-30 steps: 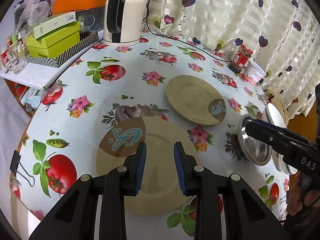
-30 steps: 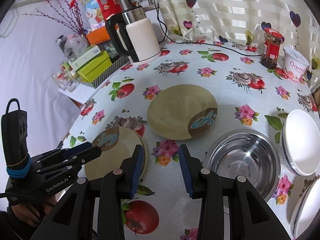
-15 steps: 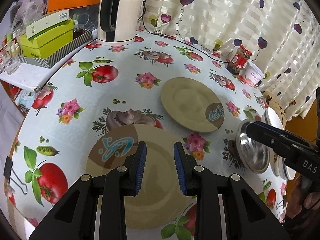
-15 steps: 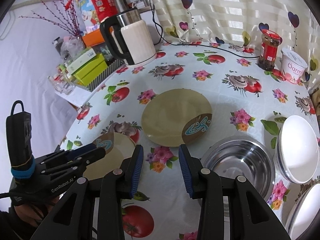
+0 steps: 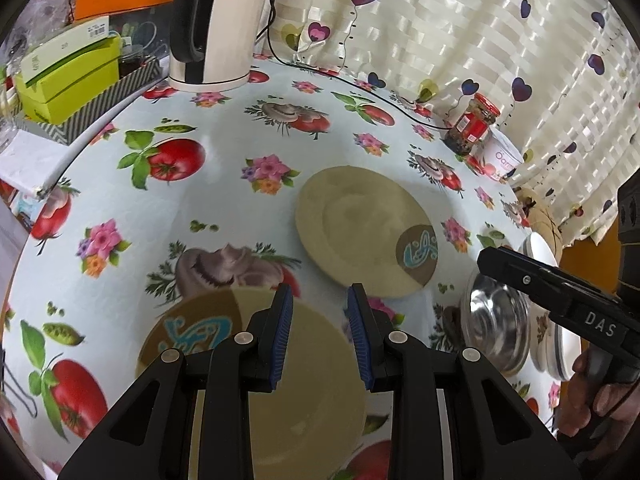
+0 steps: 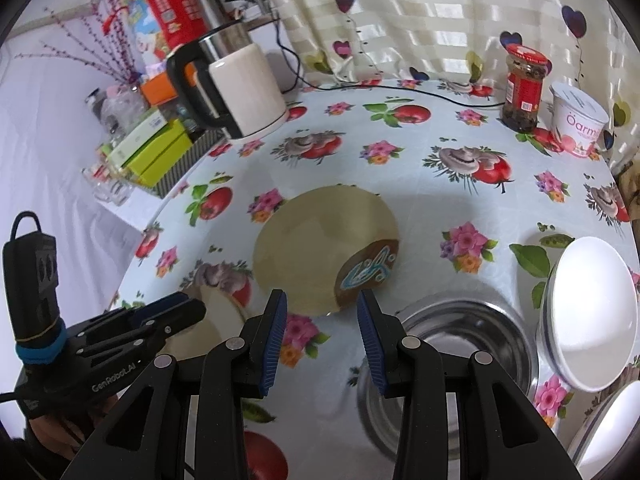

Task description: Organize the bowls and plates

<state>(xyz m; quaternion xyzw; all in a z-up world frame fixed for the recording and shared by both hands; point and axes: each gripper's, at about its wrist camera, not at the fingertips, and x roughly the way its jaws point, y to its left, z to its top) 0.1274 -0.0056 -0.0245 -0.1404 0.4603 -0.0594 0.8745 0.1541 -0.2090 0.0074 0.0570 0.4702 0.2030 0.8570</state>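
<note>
Both tools, left (image 5: 319, 334) and right (image 6: 322, 338), gape empty above plates (image 5: 362, 232), steel bowl (image 6: 460, 344) and kettle (image 6: 240, 88).

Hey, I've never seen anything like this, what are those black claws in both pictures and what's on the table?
They are hand-held grabbers, not a robot: a person holds one in each hand, and each carries a wide-angle camera looking along its two blue-padded fingers. One picture looks out from the left gripper, the other from the right gripper; each also catches the other at its edge. Both are open and hold nothing. On the flowered tablecloth lie two tan plates, a near plate and a far plate, a steel bowl, white bowls, a kettle, a jar and a tub.
</note>
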